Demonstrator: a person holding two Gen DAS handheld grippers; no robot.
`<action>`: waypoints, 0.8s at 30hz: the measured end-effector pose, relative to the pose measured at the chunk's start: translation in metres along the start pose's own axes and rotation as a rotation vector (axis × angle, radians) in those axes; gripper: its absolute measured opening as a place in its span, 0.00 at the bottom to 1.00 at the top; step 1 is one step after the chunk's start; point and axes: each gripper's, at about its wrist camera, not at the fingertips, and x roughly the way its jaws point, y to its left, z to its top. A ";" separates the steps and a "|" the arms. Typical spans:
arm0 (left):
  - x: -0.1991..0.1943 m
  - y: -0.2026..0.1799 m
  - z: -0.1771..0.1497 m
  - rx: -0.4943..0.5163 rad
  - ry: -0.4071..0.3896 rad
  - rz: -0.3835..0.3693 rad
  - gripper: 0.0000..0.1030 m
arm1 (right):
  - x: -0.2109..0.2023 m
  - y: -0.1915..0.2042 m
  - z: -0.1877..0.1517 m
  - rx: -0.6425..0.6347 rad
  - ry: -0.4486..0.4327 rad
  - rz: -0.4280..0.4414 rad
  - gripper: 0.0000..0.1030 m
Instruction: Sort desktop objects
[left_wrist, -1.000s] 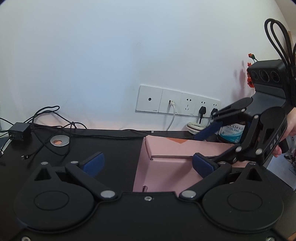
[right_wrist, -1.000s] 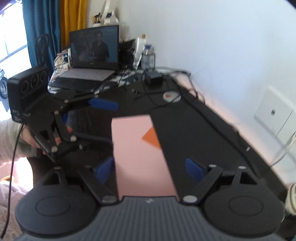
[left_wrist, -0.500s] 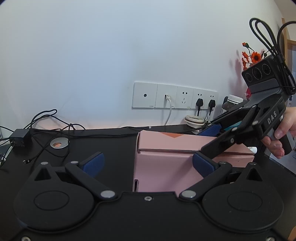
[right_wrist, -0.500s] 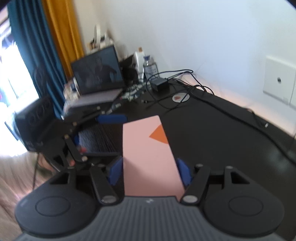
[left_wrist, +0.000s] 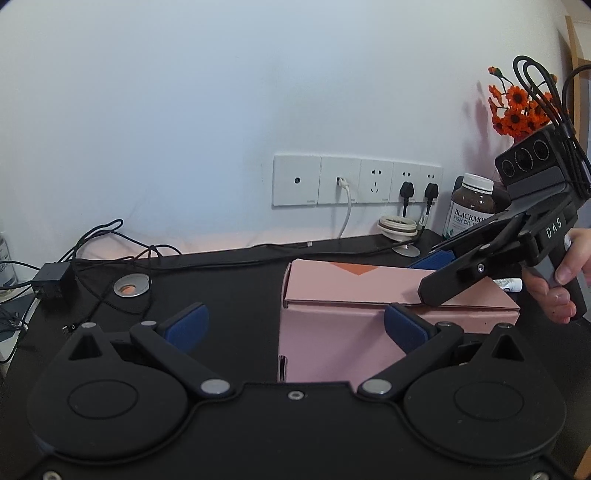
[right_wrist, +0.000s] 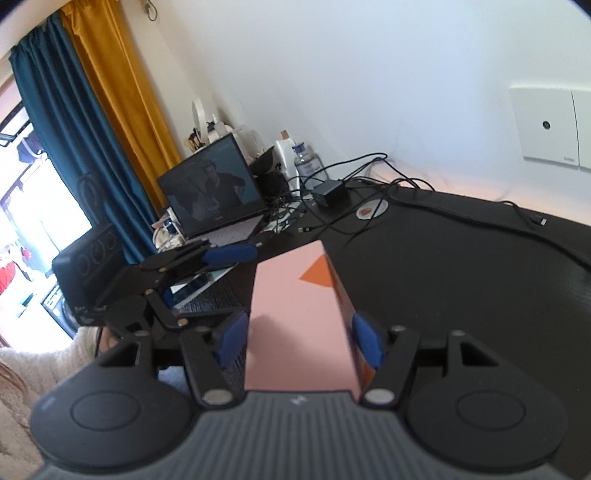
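Observation:
A pink cardboard box (left_wrist: 369, 291) with an orange triangle on its lid lies on the black desk (left_wrist: 229, 280). My right gripper (right_wrist: 299, 339) is shut on one end of the box (right_wrist: 295, 314), with a blue pad pressed against each long side. In the left wrist view, the right gripper (left_wrist: 428, 280) reaches over the box's right end, with a hand on its handle. My left gripper (left_wrist: 295, 326) stands open just in front of the box's near face, its pads clear of the box. The left gripper (right_wrist: 195, 273) also shows in the right wrist view, beyond the box to the left.
A power adapter (left_wrist: 51, 277), loose cables and a metal disc (left_wrist: 131, 287) lie at the back left. Wall sockets (left_wrist: 354, 181), a tape roll (left_wrist: 399, 225), a fish oil bottle (left_wrist: 472, 206) and orange flowers (left_wrist: 517, 107) line the back. A laptop (right_wrist: 218, 192) and bottles stand at the desk's far end.
My right gripper's pads, at first apart from the box, closed onto its sides, and the gripper rolled and sank a little. The left gripper stayed open and nearly still.

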 end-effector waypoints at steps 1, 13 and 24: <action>-0.002 -0.004 0.000 0.026 -0.016 0.016 1.00 | 0.000 -0.002 -0.001 0.007 -0.005 0.008 0.61; -0.021 -0.067 -0.029 0.522 -0.241 0.253 1.00 | -0.004 -0.003 -0.008 0.043 -0.036 0.032 0.61; -0.024 -0.099 -0.057 1.158 -0.417 0.273 1.00 | -0.002 -0.024 -0.008 0.160 -0.069 0.131 0.61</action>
